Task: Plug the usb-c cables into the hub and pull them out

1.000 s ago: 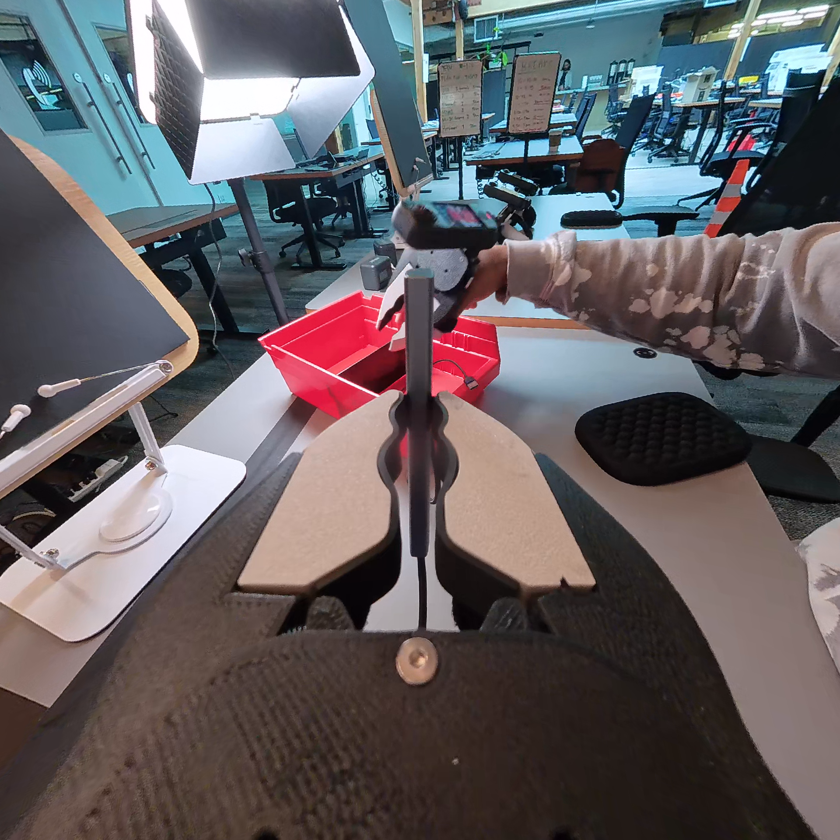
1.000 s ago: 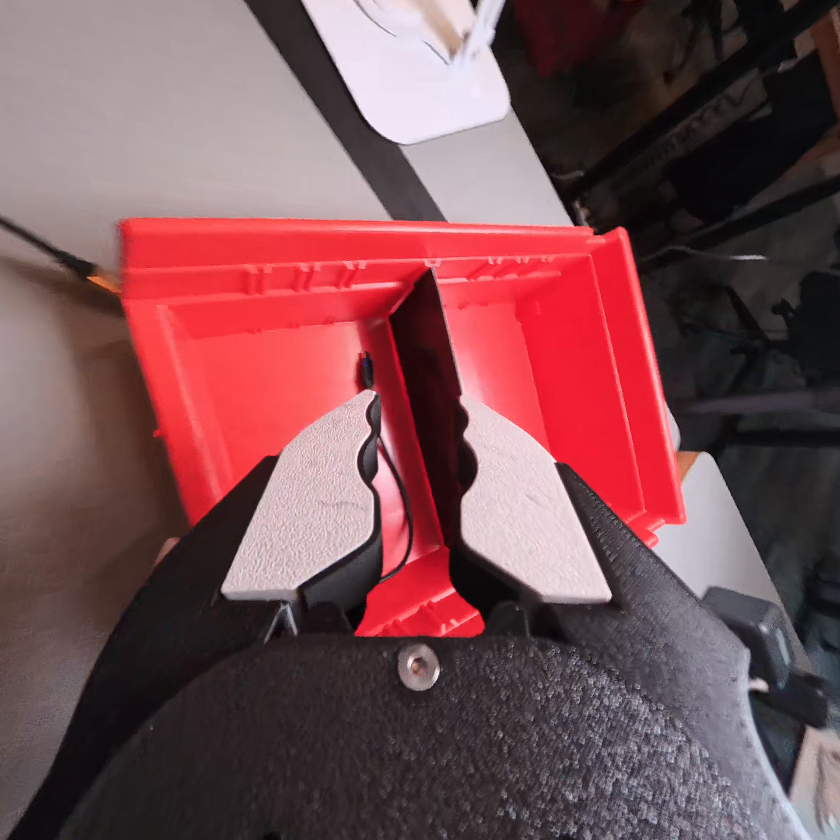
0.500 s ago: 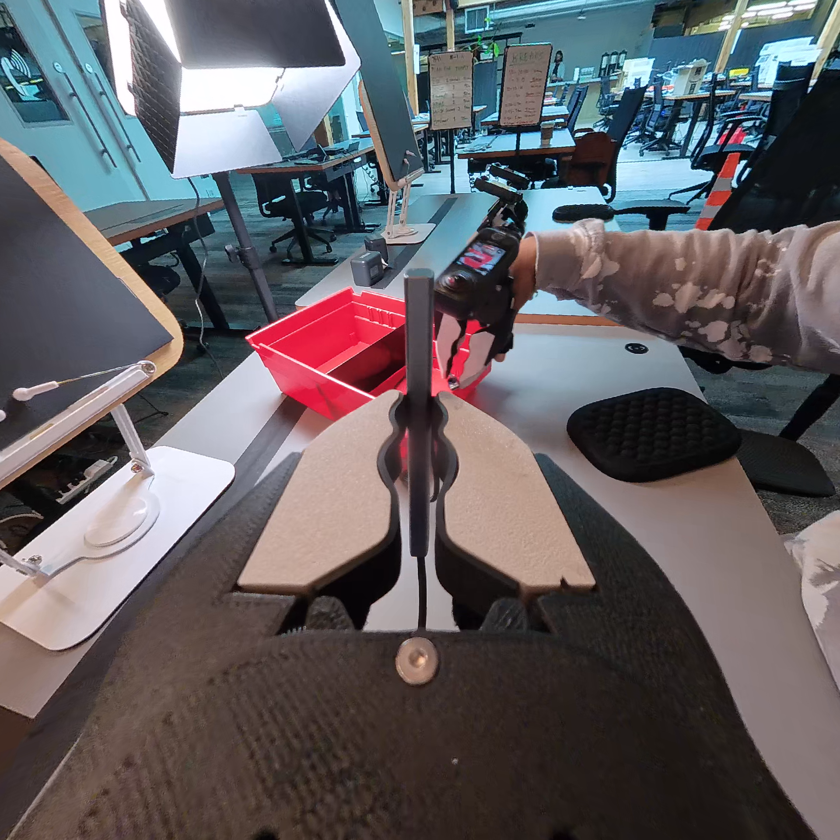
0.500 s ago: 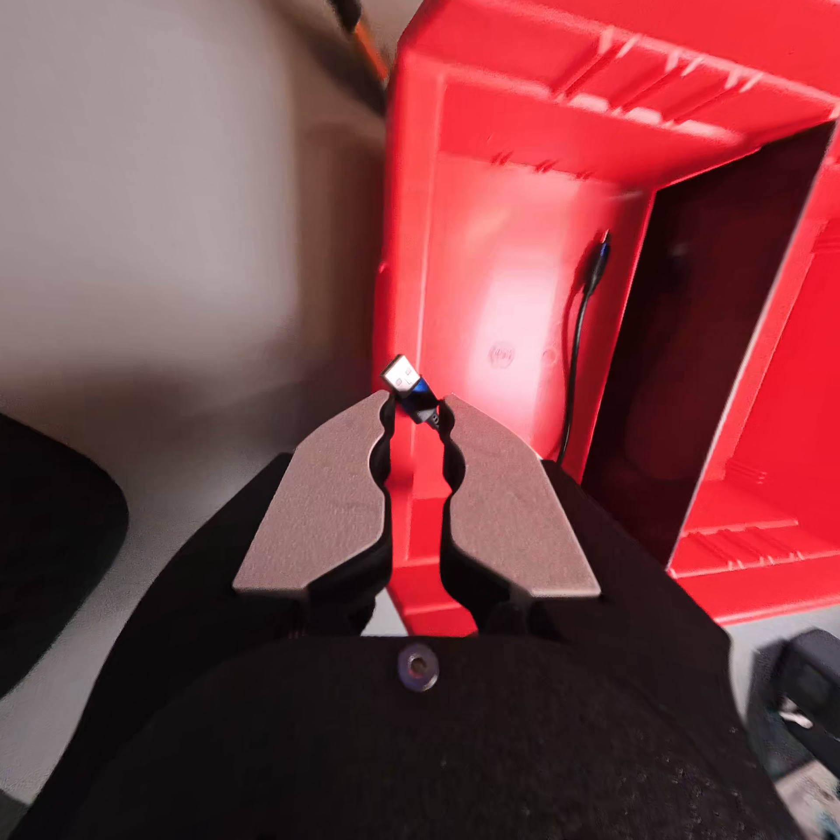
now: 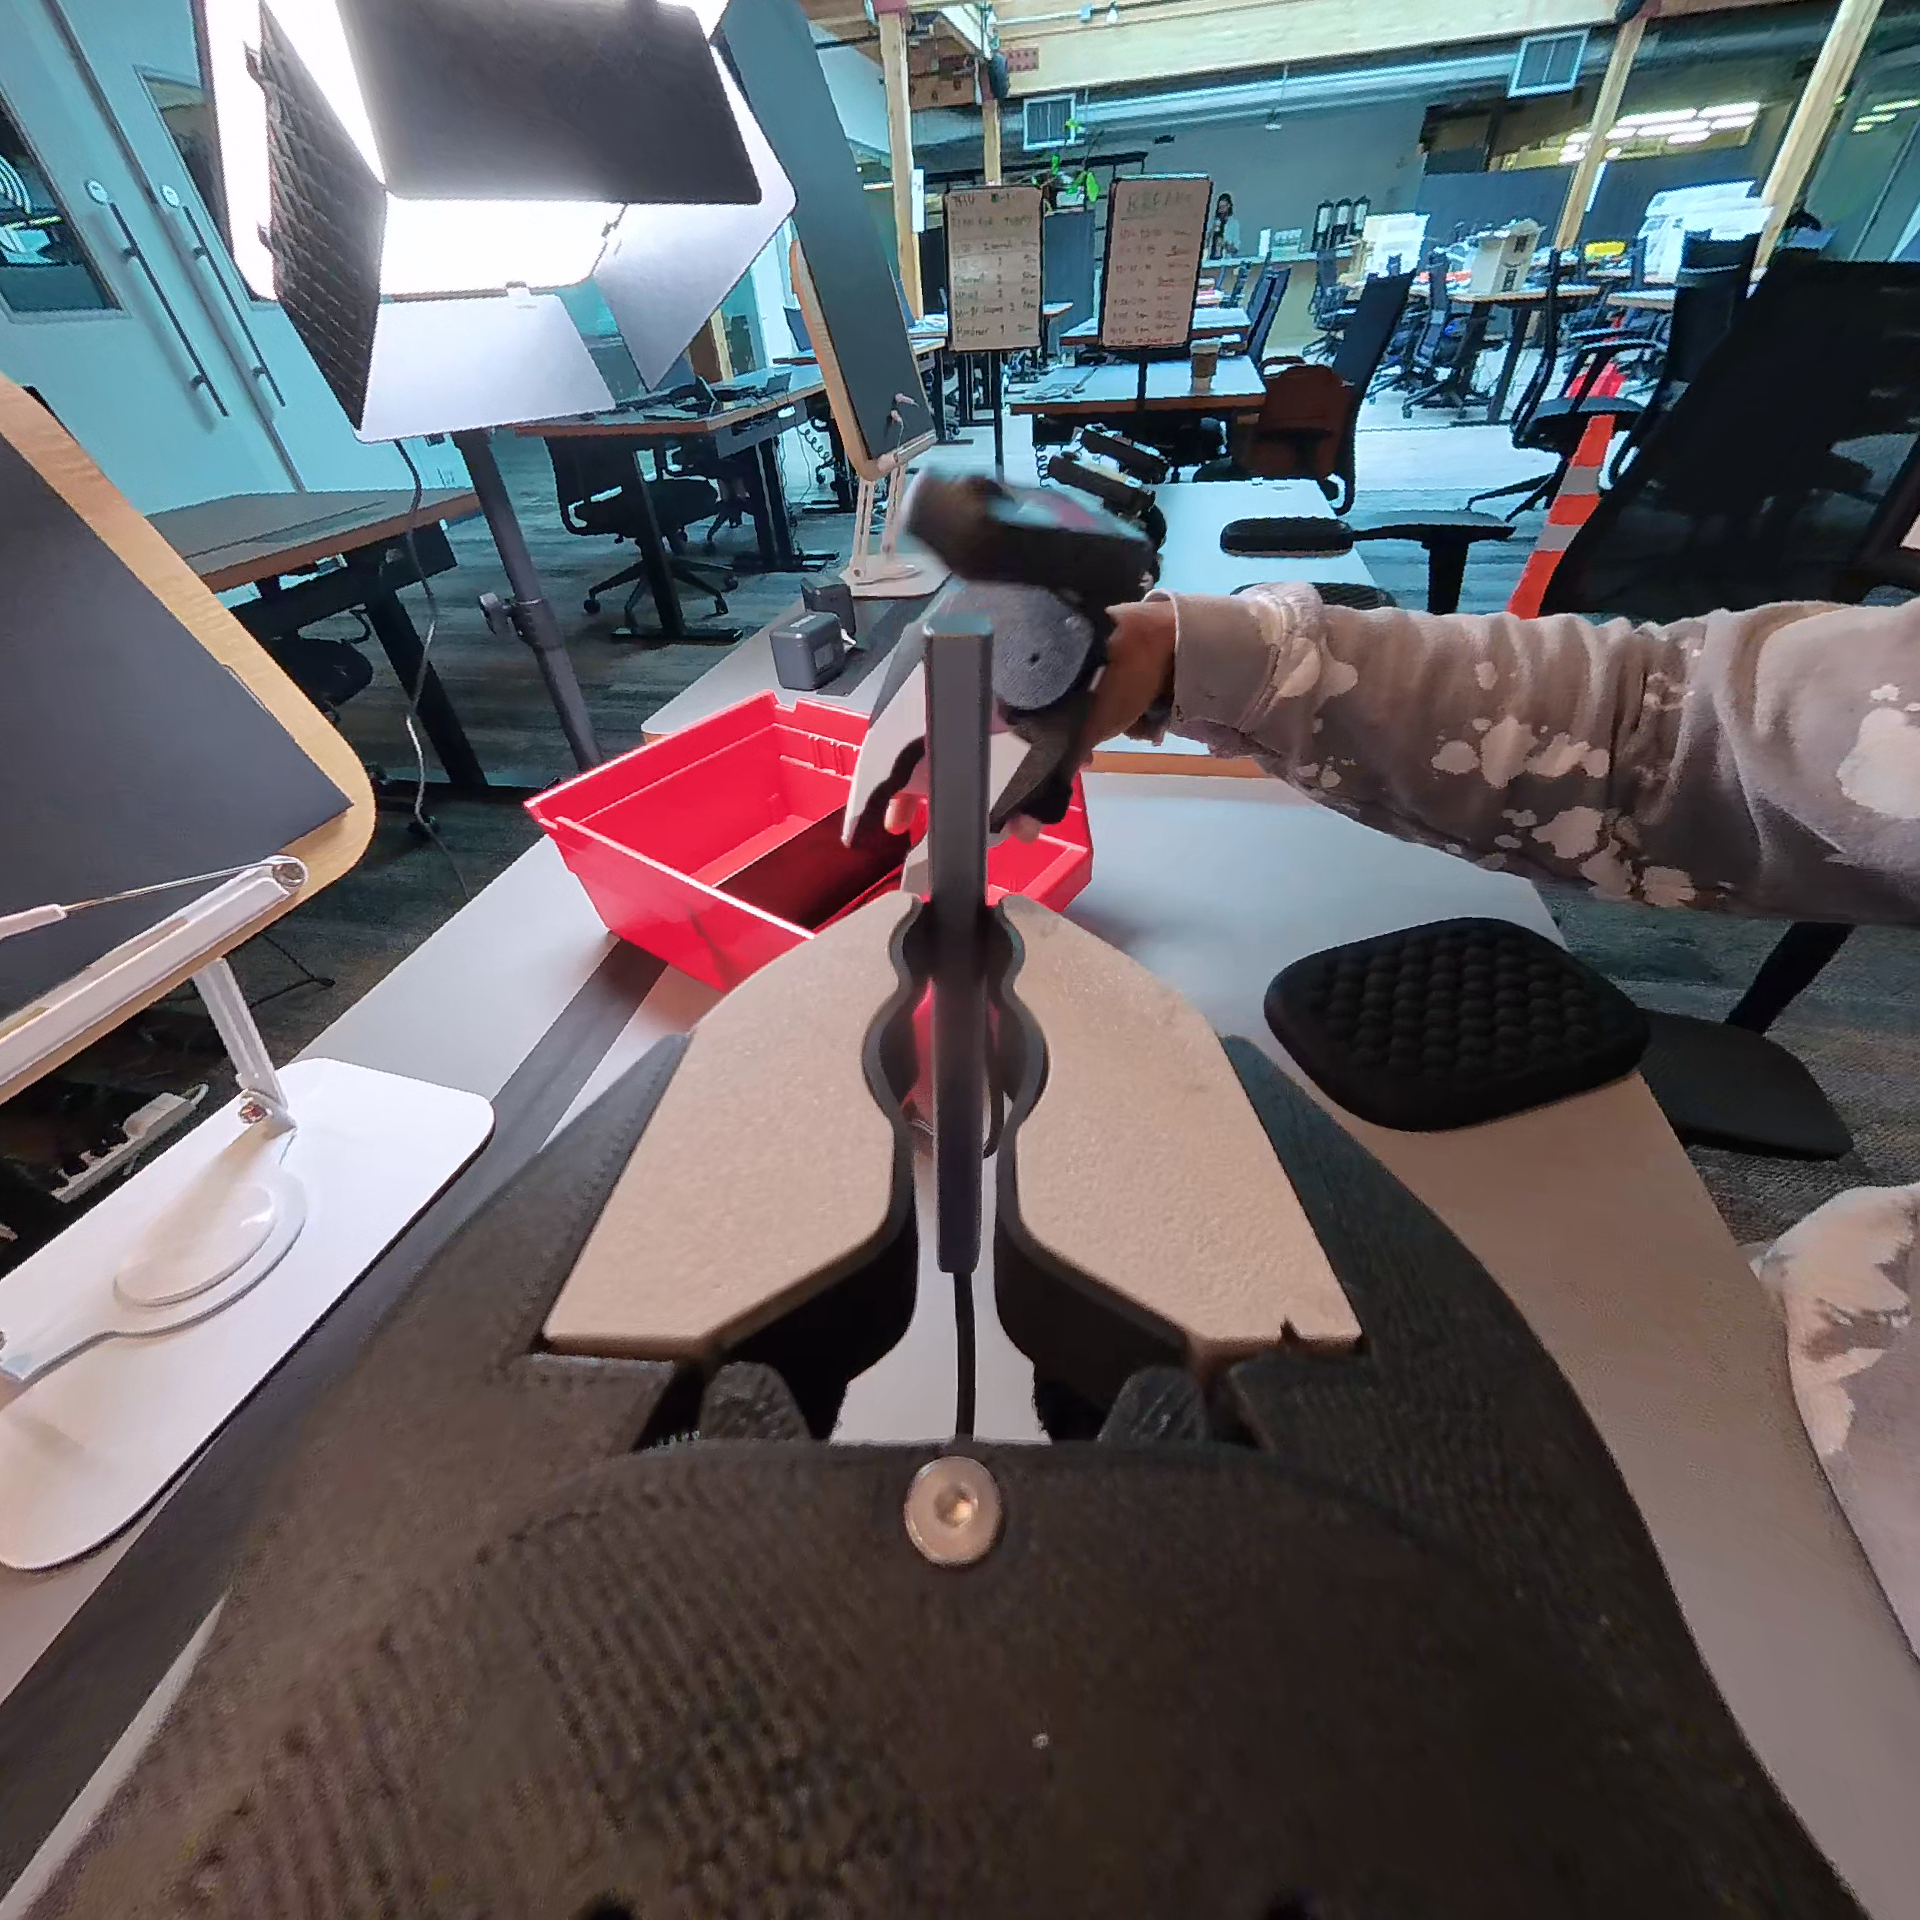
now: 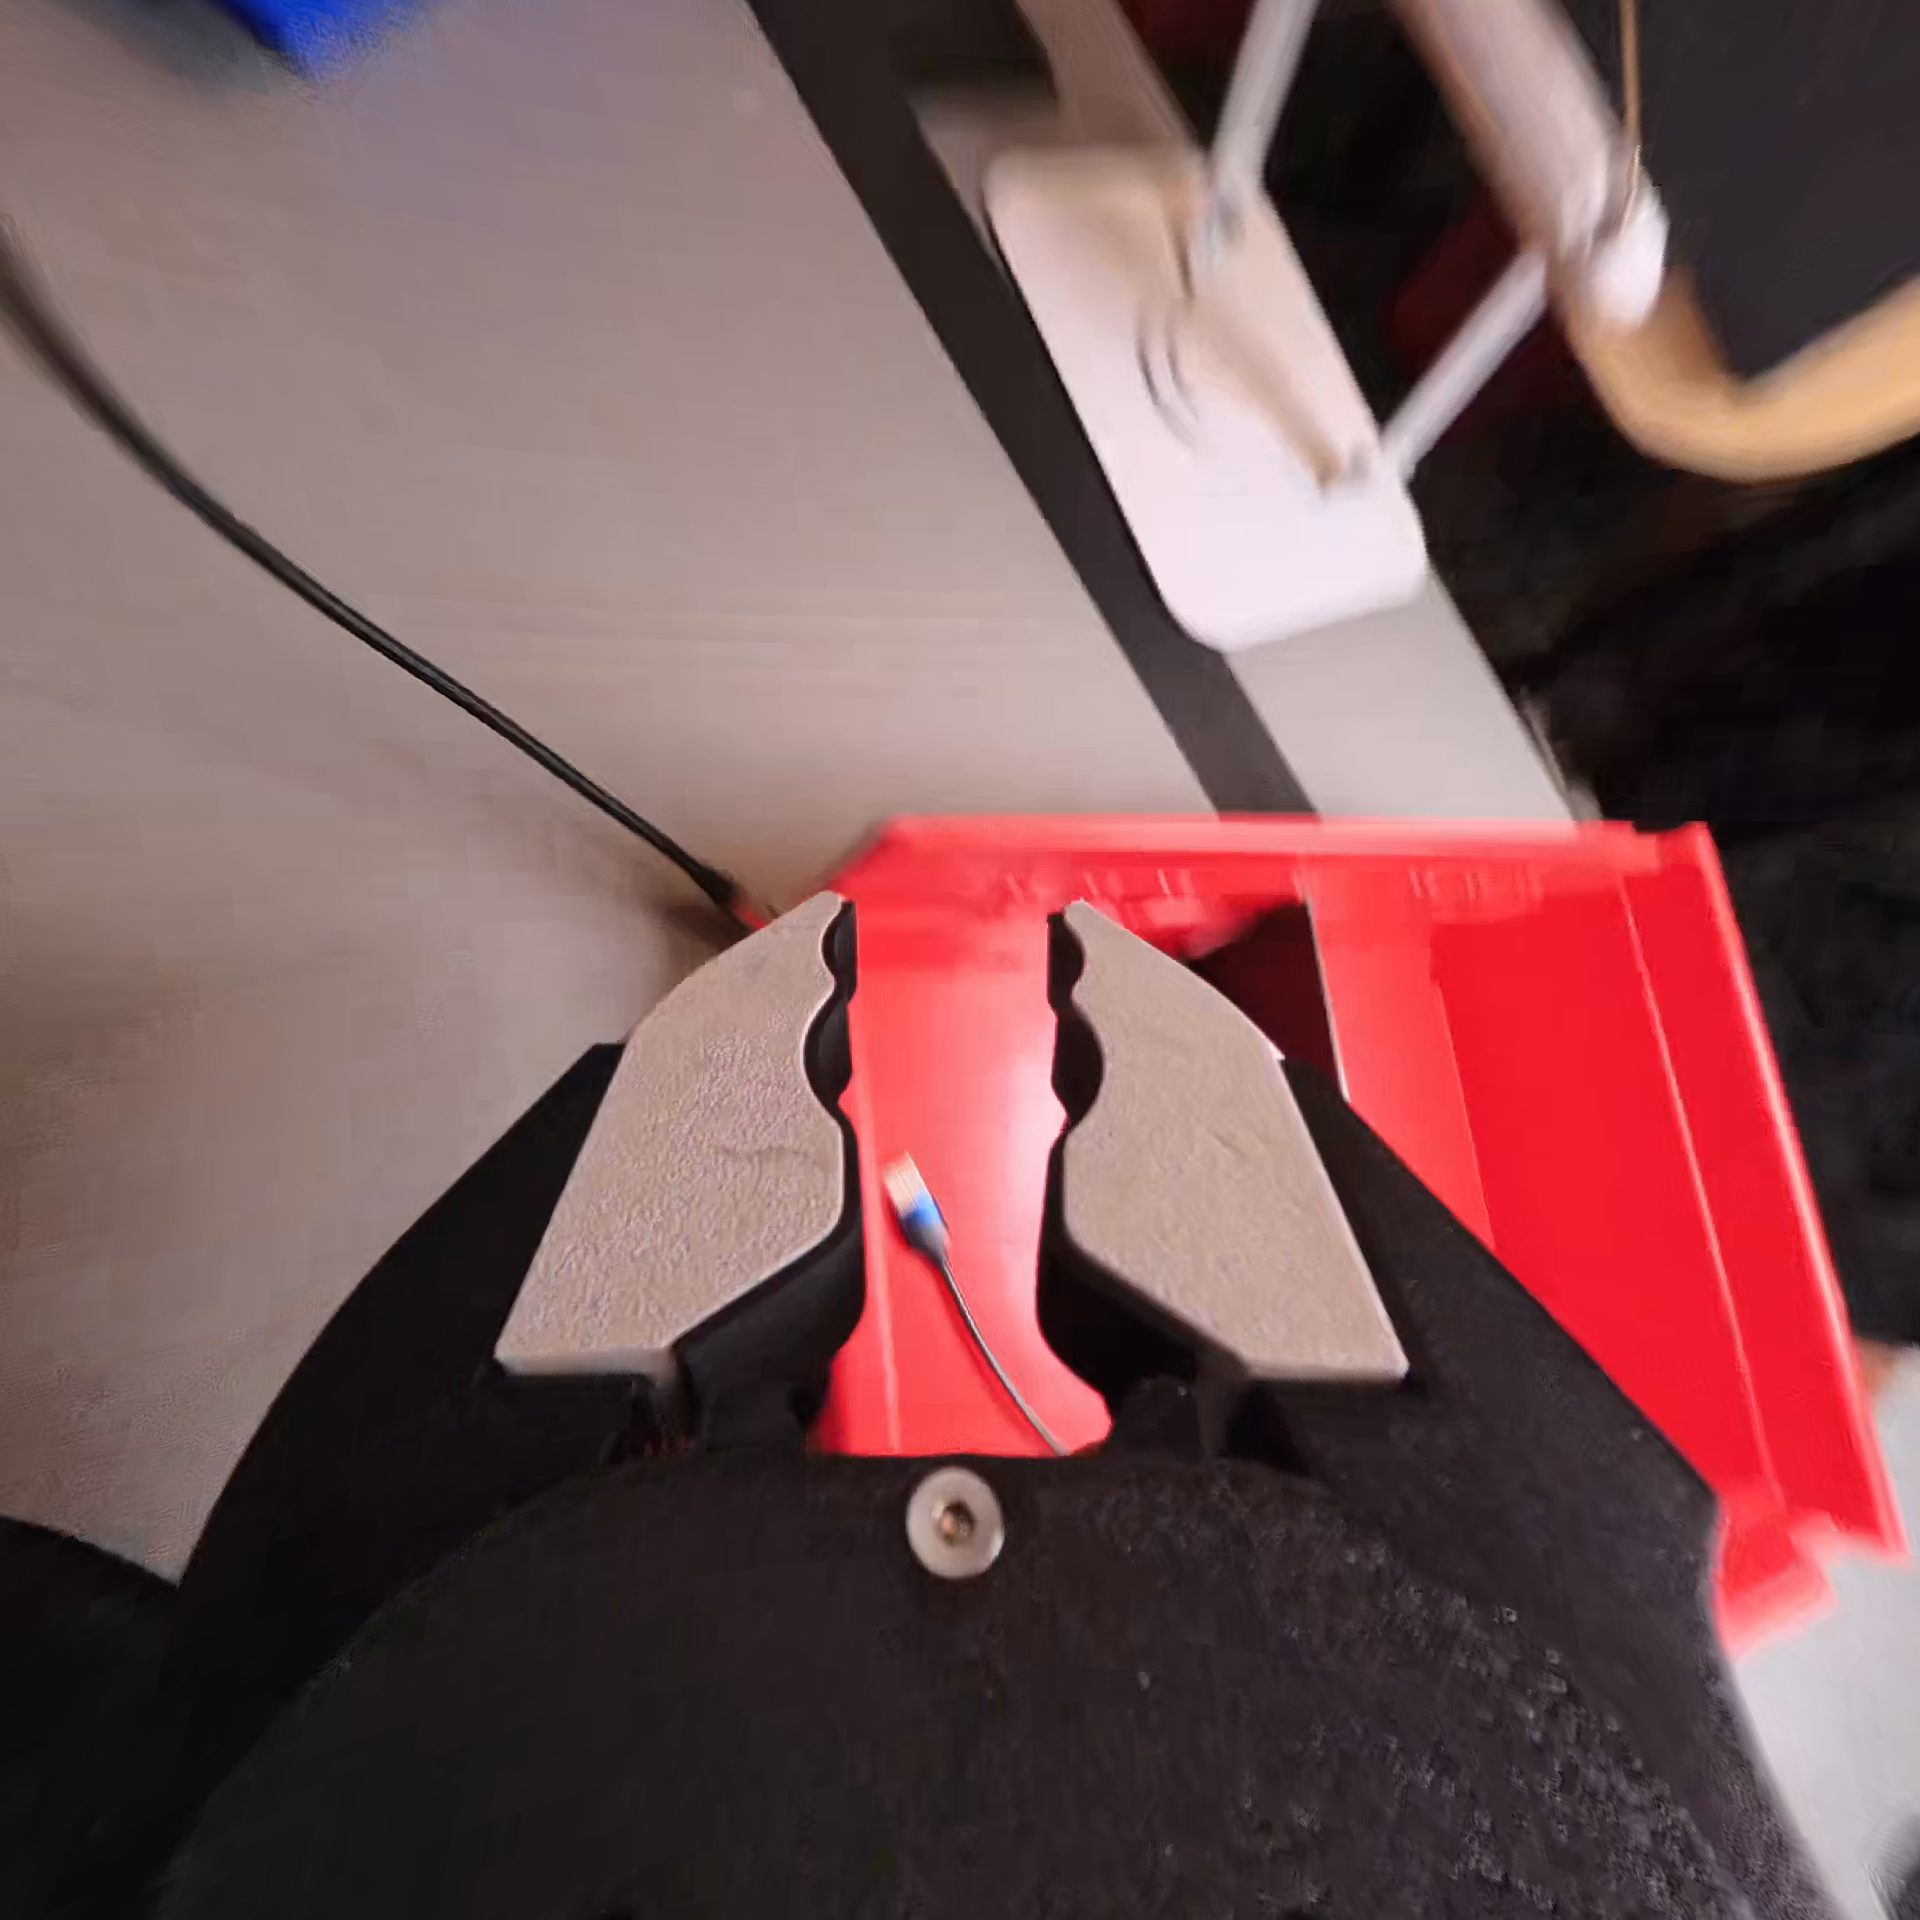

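Note:
My left gripper (image 5: 956, 920) is shut on a slim grey hub (image 5: 958, 748), held upright above the grey table (image 5: 1247, 883); the hub's black cord (image 5: 964, 1351) runs back between the fingers. My right gripper (image 6: 951, 920) is open and empty over the near compartment of the red bin (image 6: 1558, 1091). A thin cable with a blue and silver plug (image 6: 912, 1205) lies on the bin floor between its fingers. In the left wrist view the right gripper (image 5: 891, 821) hangs over the bin (image 5: 675, 831), behind the hub.
A black cord (image 6: 364, 613) crosses the table toward the bin's corner. A white tablet stand (image 5: 208, 1195) stands at the left and also shows in the right wrist view (image 6: 1195, 416). A black bumpy pad (image 5: 1455, 1018) lies at the right. A studio light (image 5: 499, 208) stands behind. Across from one pair of fingers to the other is roughly 25 cm.
My right gripper was shut on the blue plug half a second ago; it has opened and the plug now lies in the bin. My left gripper still holds the hub.

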